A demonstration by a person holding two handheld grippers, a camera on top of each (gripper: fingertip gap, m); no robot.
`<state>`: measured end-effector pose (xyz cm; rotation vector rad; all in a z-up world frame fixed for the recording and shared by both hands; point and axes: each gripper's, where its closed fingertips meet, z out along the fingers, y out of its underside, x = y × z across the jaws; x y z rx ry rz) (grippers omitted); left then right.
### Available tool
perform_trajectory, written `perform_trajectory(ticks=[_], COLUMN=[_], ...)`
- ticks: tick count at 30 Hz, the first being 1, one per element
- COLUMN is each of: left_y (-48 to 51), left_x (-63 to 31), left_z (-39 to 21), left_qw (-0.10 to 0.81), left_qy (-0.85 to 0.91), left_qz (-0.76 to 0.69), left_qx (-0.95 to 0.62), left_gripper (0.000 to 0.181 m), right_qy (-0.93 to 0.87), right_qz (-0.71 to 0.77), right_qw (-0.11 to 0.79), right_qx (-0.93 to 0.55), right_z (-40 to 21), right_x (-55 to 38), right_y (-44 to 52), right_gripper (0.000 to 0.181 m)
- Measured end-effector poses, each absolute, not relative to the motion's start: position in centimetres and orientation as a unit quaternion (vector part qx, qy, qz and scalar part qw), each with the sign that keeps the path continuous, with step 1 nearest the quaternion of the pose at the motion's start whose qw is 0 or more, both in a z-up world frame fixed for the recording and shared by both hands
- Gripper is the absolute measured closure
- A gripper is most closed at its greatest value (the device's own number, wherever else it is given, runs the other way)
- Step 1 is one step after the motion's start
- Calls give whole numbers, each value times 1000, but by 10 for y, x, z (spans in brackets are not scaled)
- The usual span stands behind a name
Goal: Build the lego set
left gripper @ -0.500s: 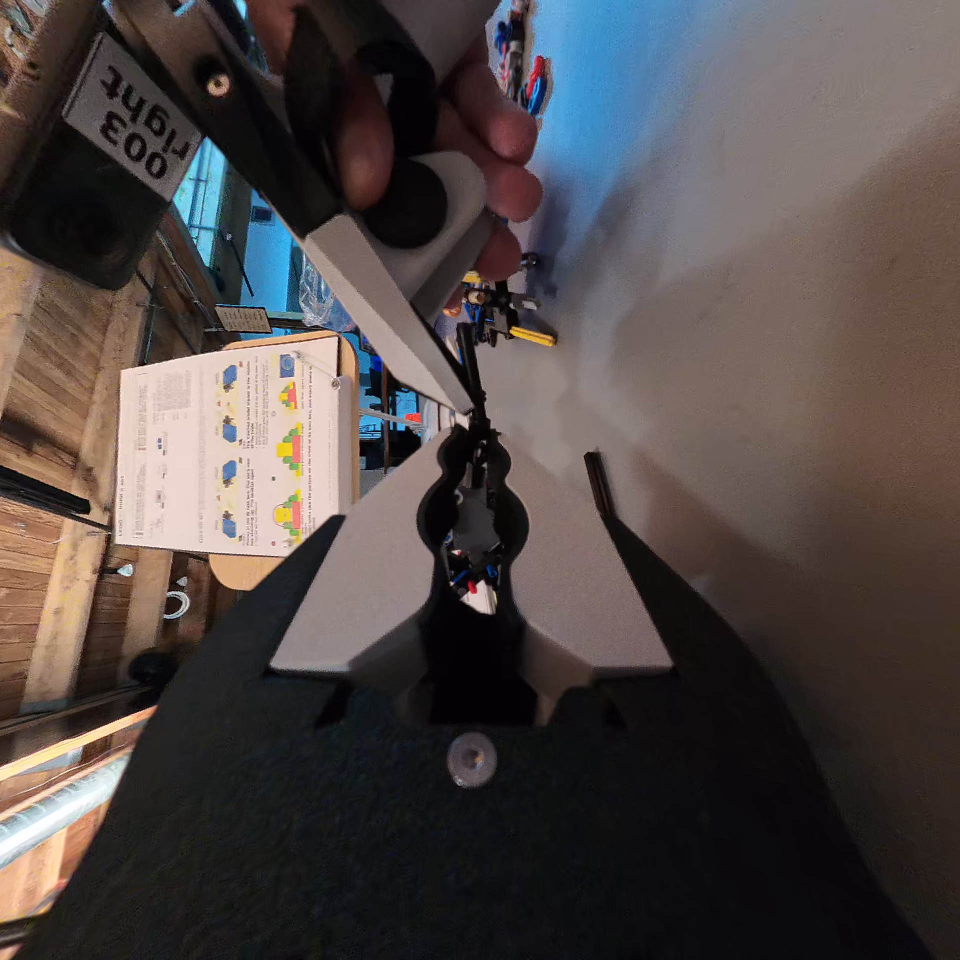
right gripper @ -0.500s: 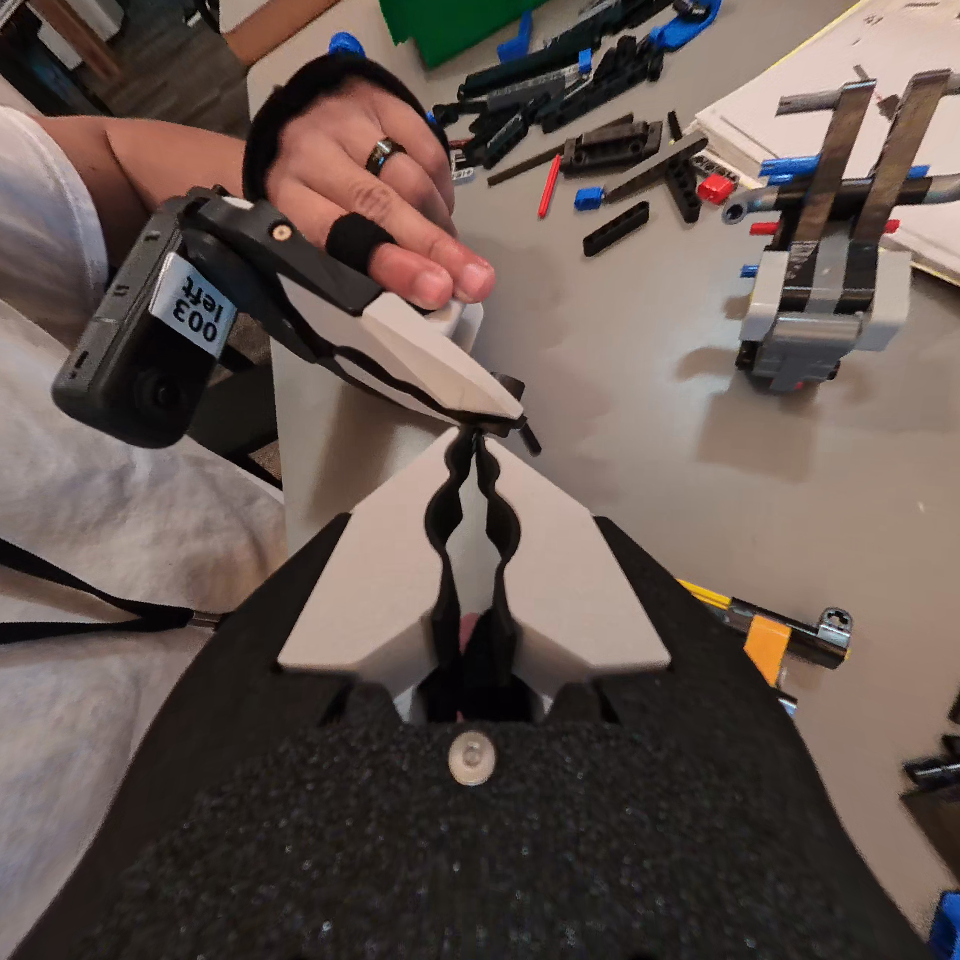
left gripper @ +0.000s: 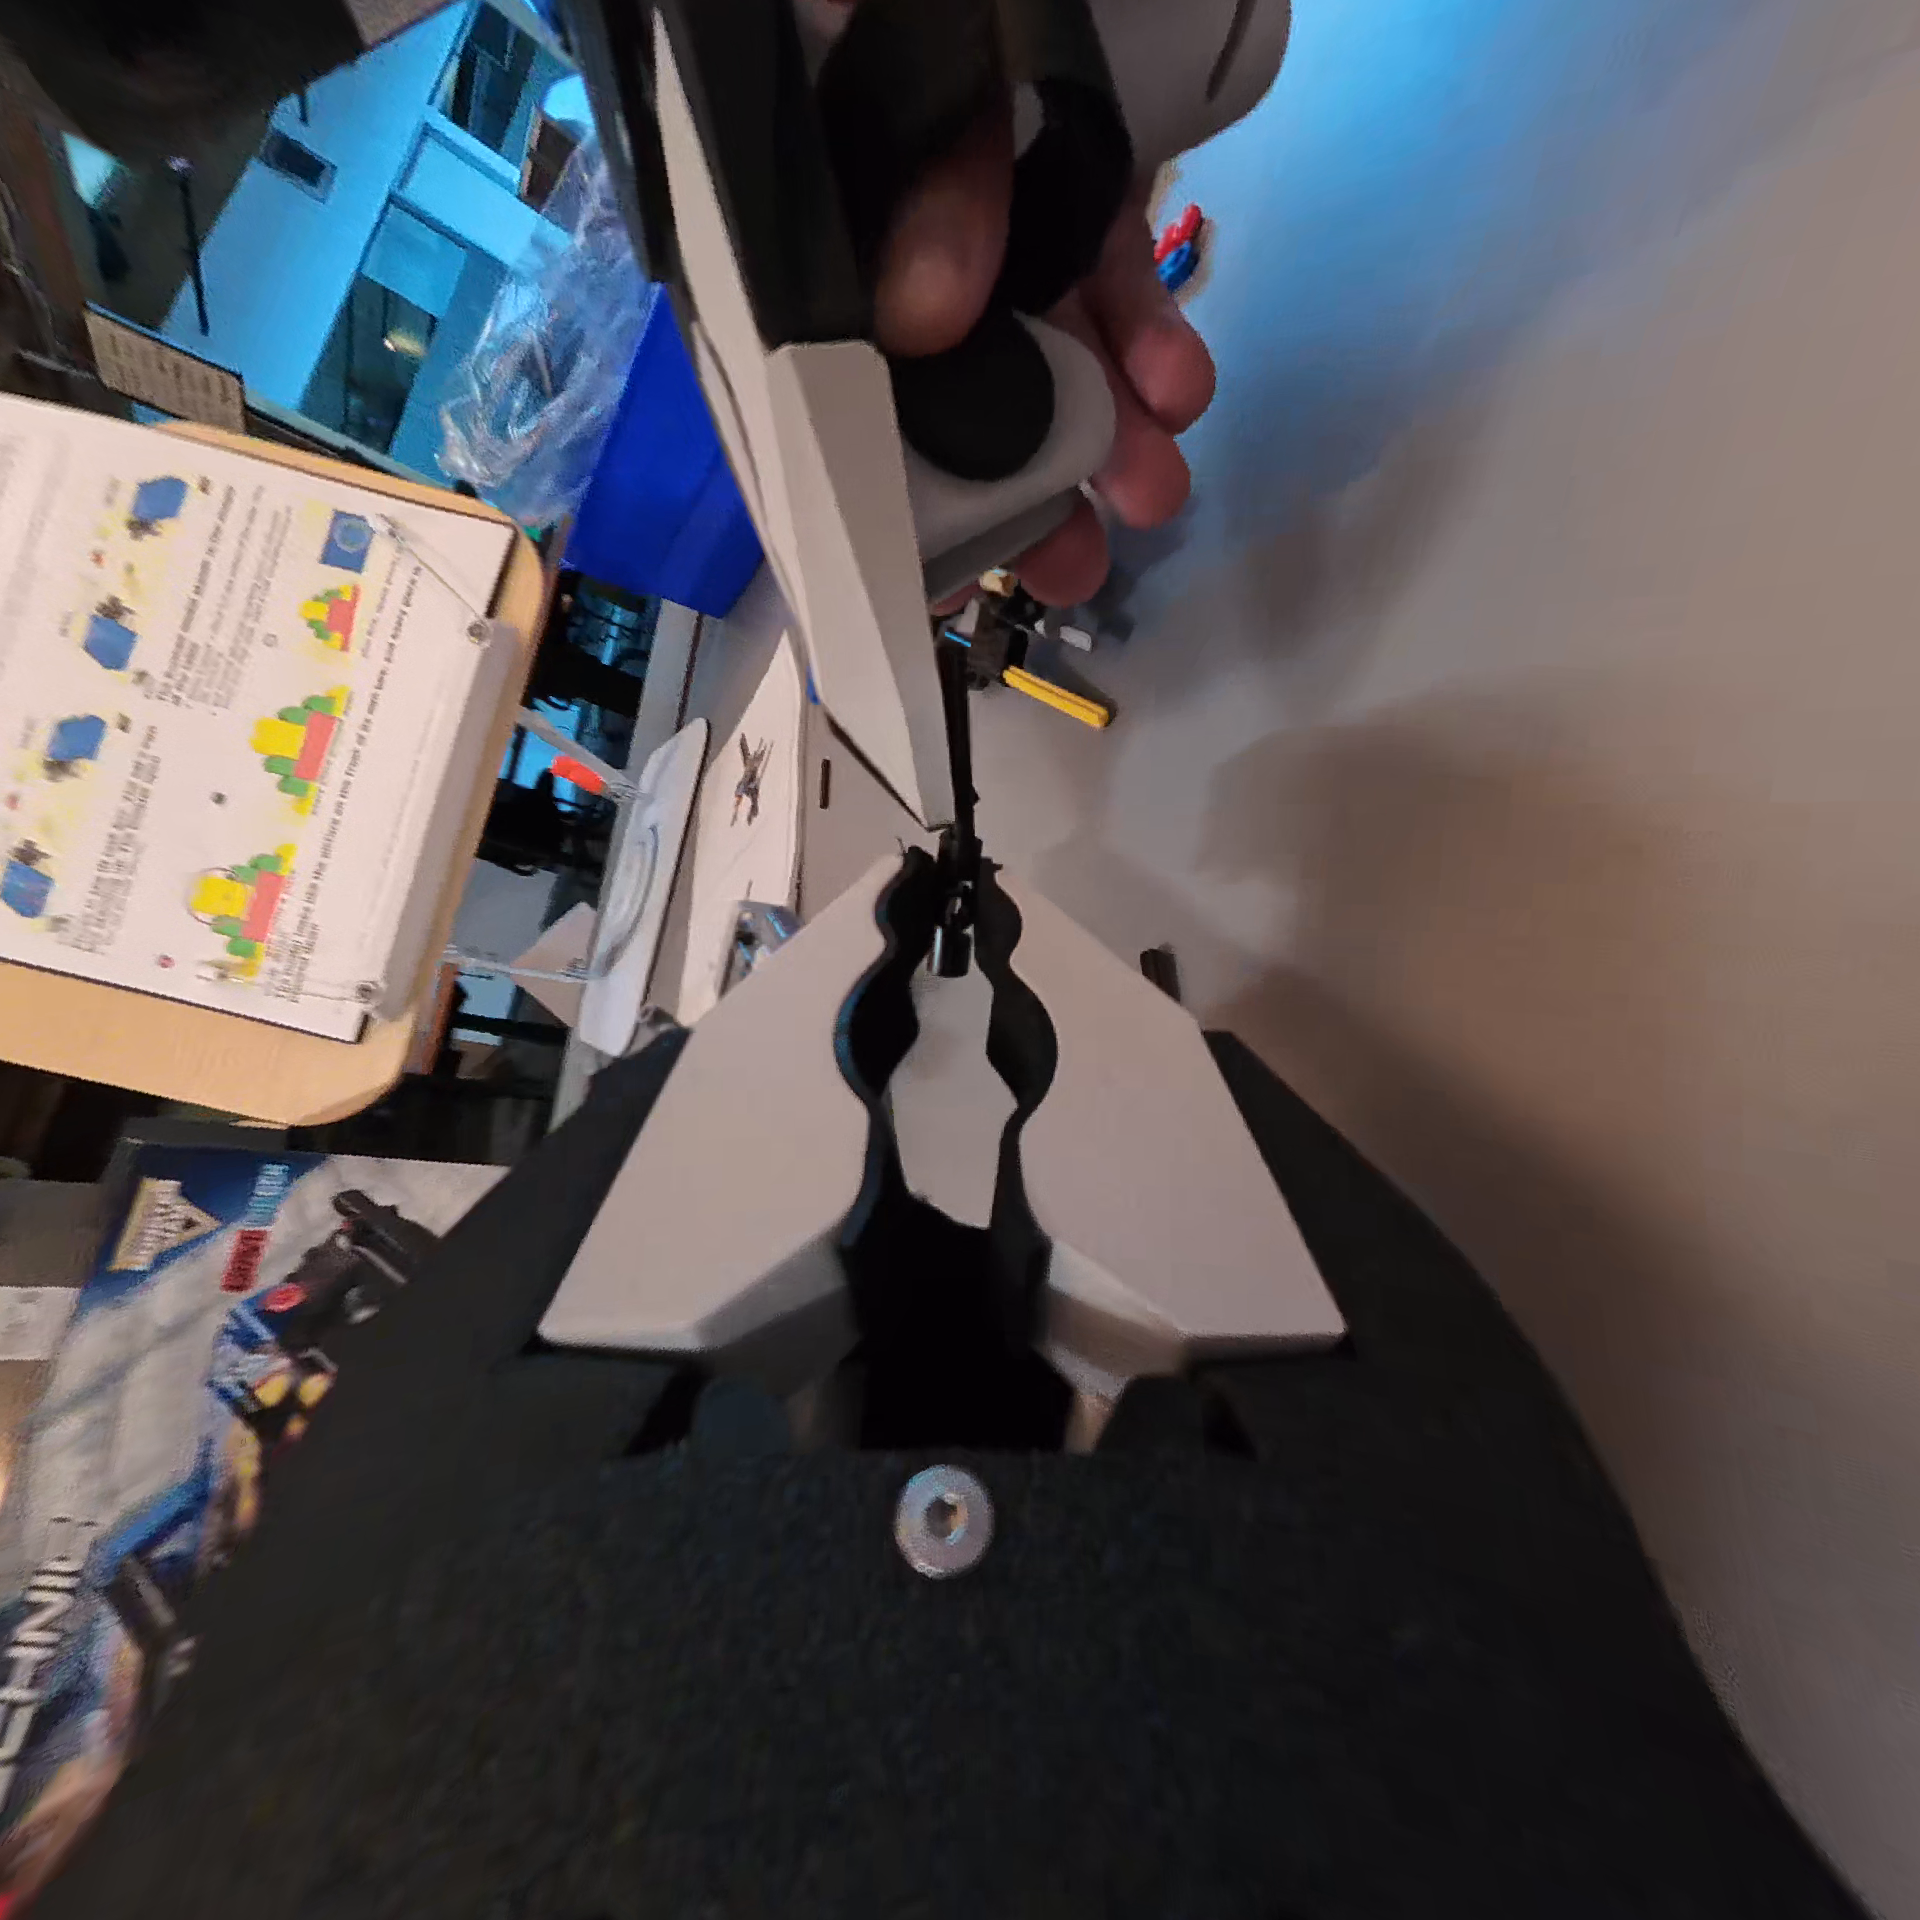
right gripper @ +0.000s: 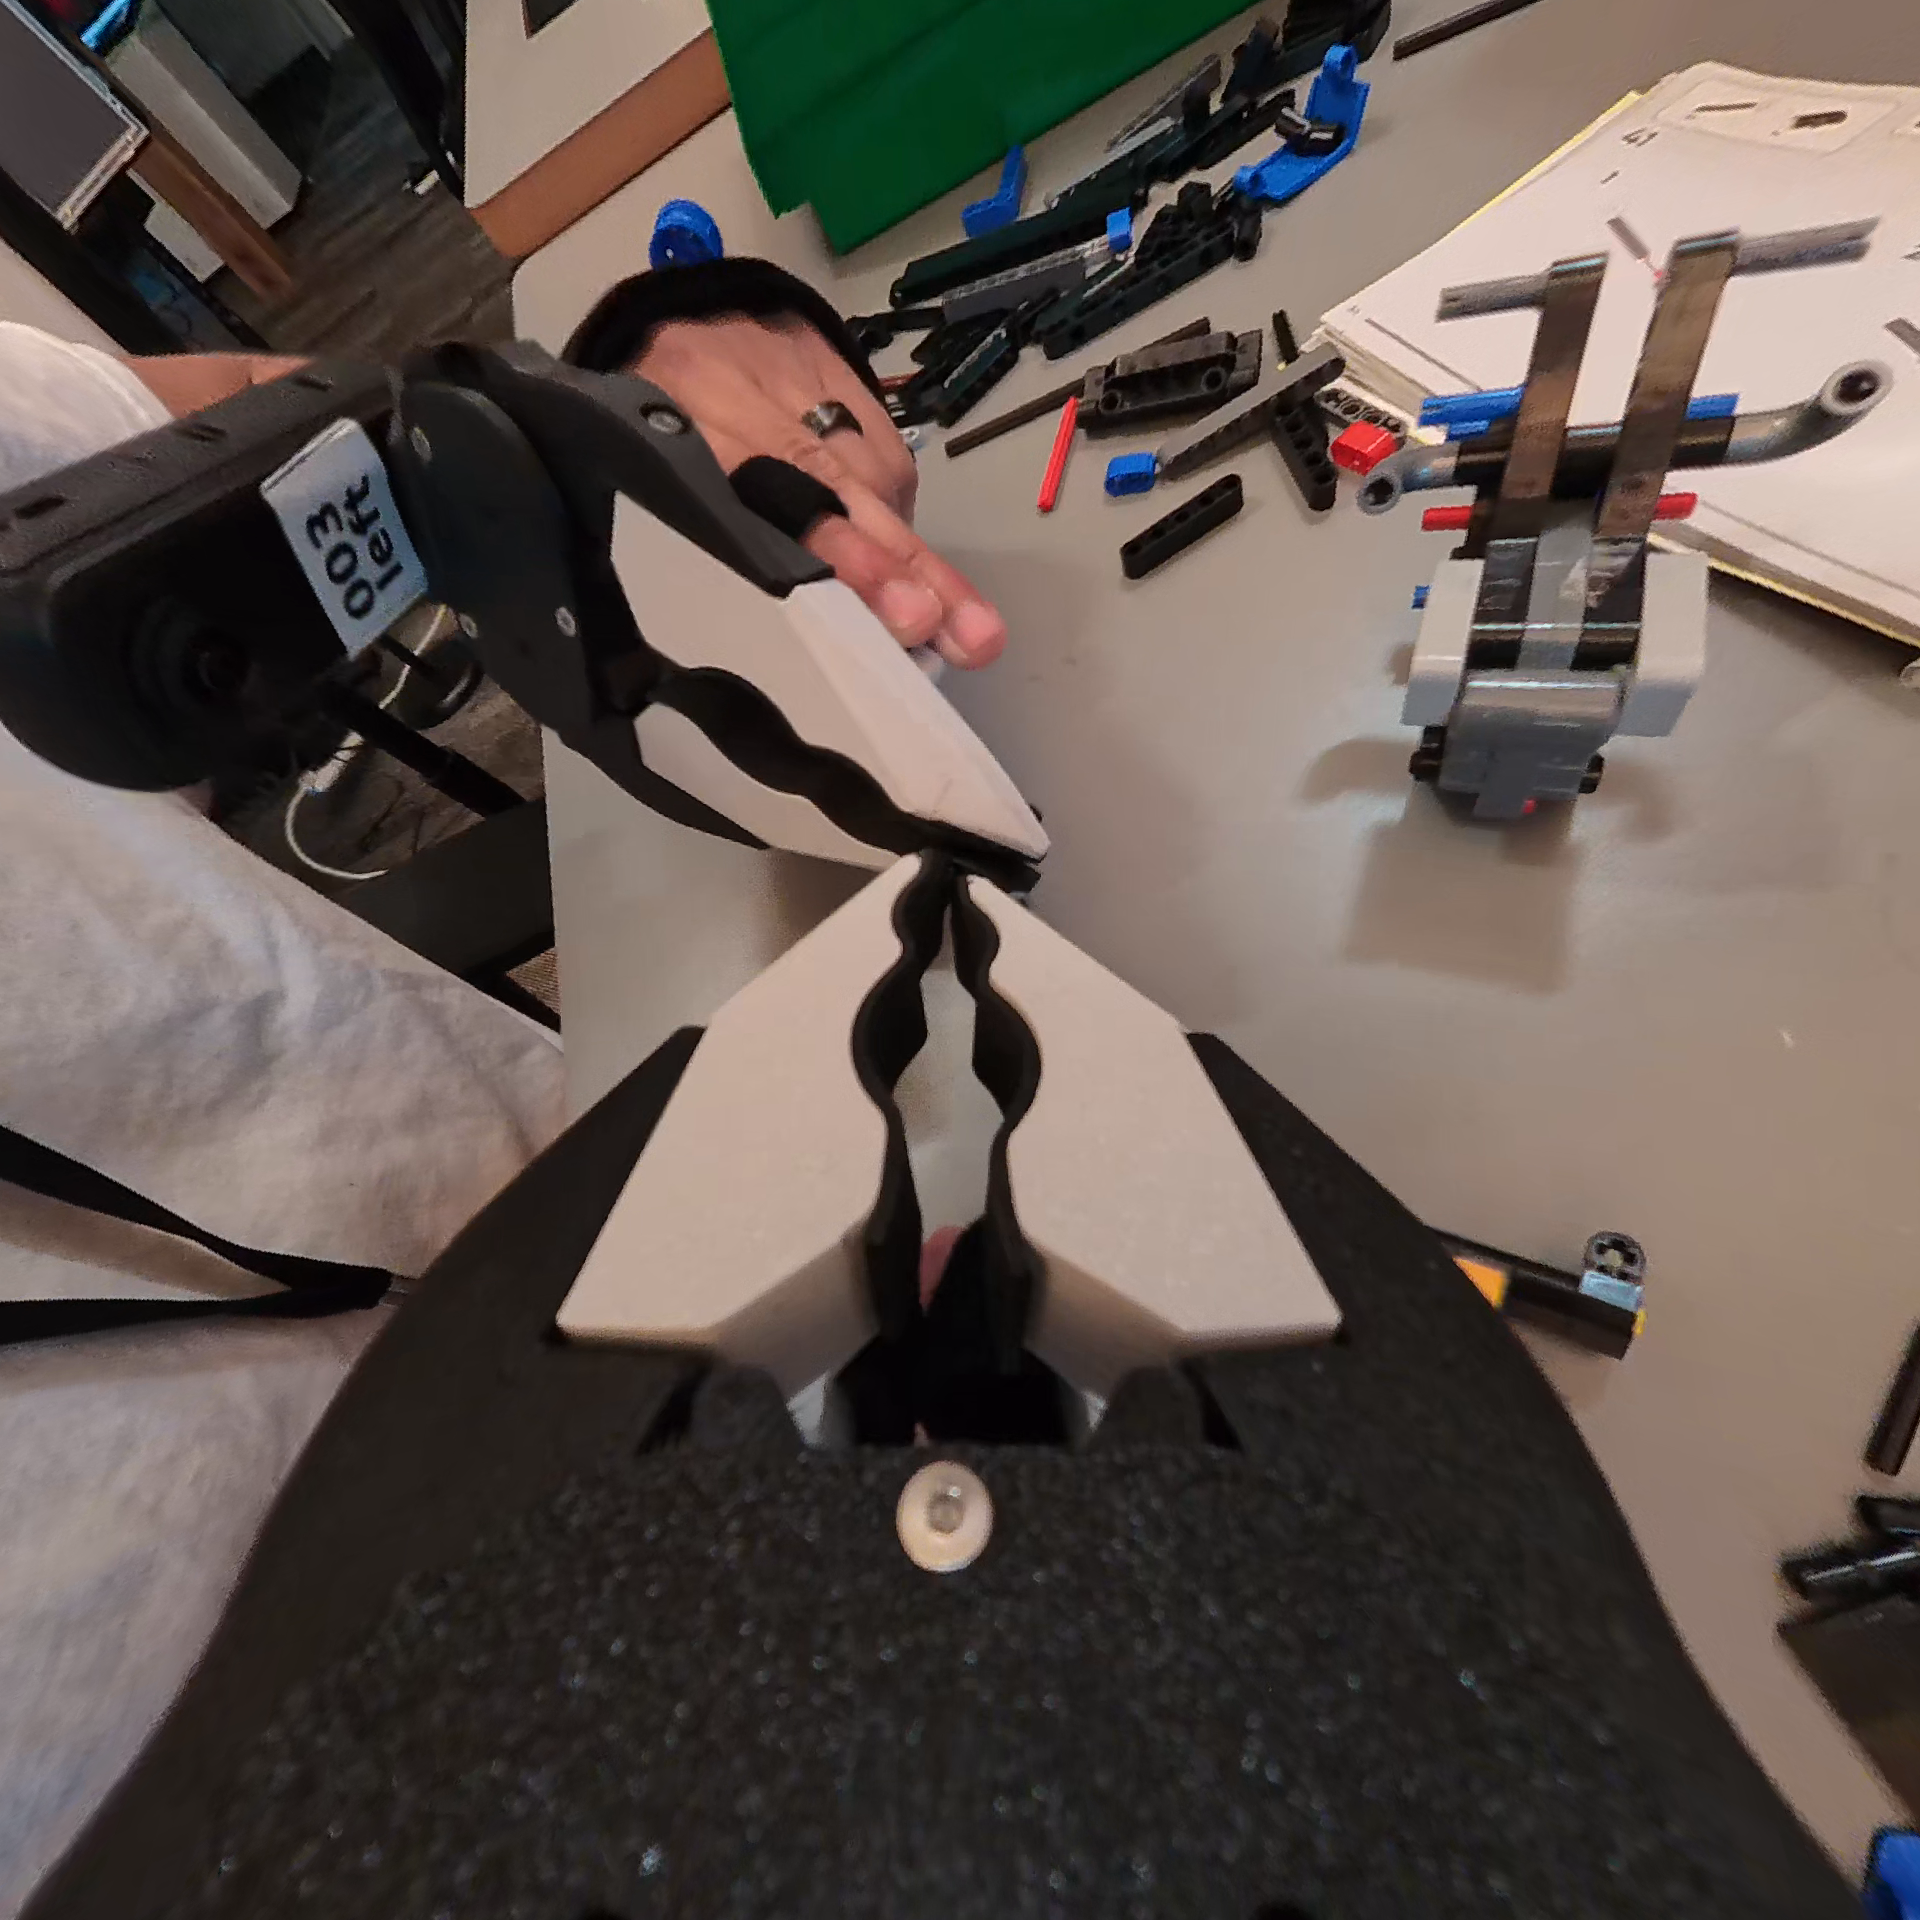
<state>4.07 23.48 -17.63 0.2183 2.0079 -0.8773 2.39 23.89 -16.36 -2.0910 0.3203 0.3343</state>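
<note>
My left gripper (left gripper: 948, 878) is shut on a small black piece (left gripper: 951, 930) at its tips. My right gripper (right gripper: 940, 883) is shut on a thin black axle (left gripper: 961, 748), which runs along its fingers in the left wrist view. The two grippers meet tip to tip above the grey table (right gripper: 1195, 831), with the axle's end against the small black piece. The left gripper (right gripper: 997, 842) comes in from the left in the right wrist view. The right gripper (left gripper: 930, 816) comes down from the top in the left wrist view. A part-built grey and black model (right gripper: 1553, 665) stands on the table at the right.
Several loose black, blue and red pieces (right gripper: 1091, 301) lie at the back beside a green sheet (right gripper: 914, 104). An instruction booklet (right gripper: 1766, 208) lies behind the model. A black and yellow piece (right gripper: 1538, 1294) lies to the right. A picture sheet on a board (left gripper: 208, 727) stands left, with a box (left gripper: 156, 1351) below it. Less than 4 cm separates the two grippers' tips.
Both views have shifted and are blurred by motion. The left gripper has turned and come closer to the right wrist camera. The tips stay together on the axle and the small piece.
</note>
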Motion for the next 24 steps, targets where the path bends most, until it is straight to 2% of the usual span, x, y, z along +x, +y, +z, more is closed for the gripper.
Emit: perform_trajectory(ticks=[10,14,18,22,24], left_y=[239,242,244,245,245], left_x=[49,50,52,54,54], left_z=[-168,-166,-162,-158,-159], left_qw=[393,382,360,349,355], left_qy=[820,820,818,814,815], left_qz=[-416,-427,-449,-464,-457], left_qx=[24,12,-12,-27,-21], left_gripper=[175,175,175,175,175], right_qy=[152,154,139,127,127], right_qz=[134,126,72,18,2], right_qw=[500,520,557,534,542], right_qx=[-842,-831,-816,-836,-830], right_z=[-149,-137,-119,-135,-137], right_x=[37,45,52,42,40], right_y=[247,247,236,232,237], right_gripper=[180,169,163,155,159])
